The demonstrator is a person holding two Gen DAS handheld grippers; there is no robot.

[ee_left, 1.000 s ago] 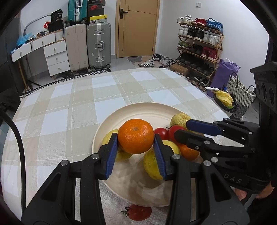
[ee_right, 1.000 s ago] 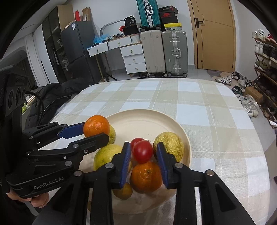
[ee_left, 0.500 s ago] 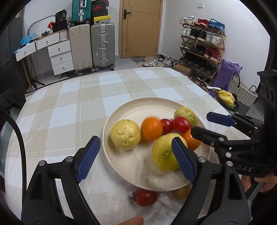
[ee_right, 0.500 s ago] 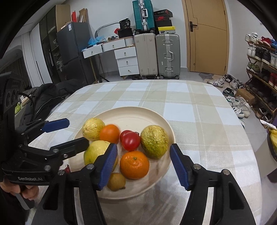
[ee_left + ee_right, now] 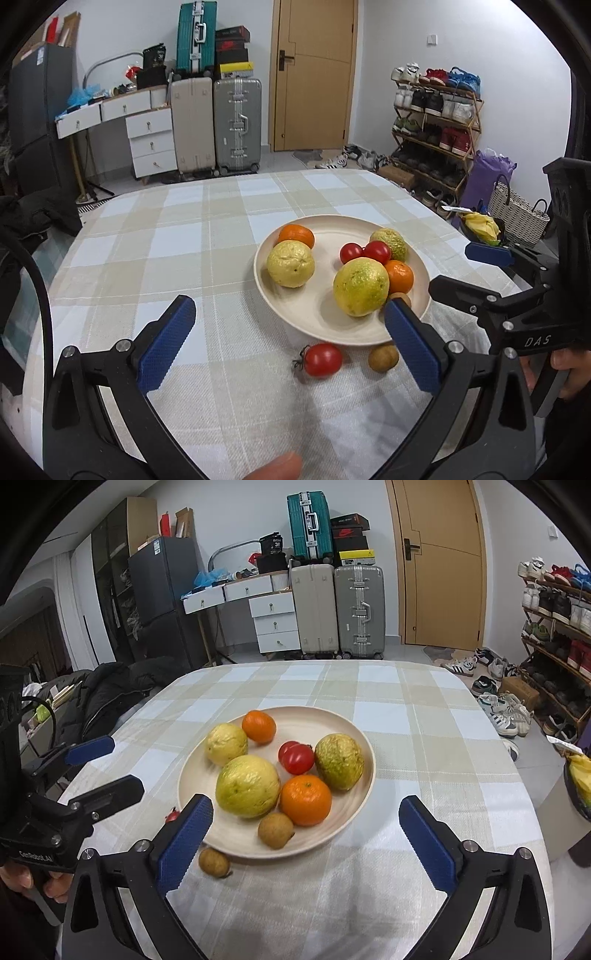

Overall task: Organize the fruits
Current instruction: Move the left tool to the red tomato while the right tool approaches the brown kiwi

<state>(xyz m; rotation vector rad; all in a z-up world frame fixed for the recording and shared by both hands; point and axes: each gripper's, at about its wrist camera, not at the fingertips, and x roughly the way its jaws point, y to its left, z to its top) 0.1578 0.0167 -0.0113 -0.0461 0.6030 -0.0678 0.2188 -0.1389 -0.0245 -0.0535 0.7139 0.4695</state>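
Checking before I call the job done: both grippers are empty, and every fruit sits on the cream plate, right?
Not quite. The left gripper and right gripper hold nothing, jaws opening, but two fruits lie off the plate: a red tomato and a small brown fruit rest on the tablecloth beside its near rim. The left wrist view shows both.

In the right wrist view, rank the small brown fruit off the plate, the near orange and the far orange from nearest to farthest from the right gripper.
1. Small brown fruit, on the cloth by the left finger.
2. Near orange, at the plate's front.
3. Far orange, at the plate's back.
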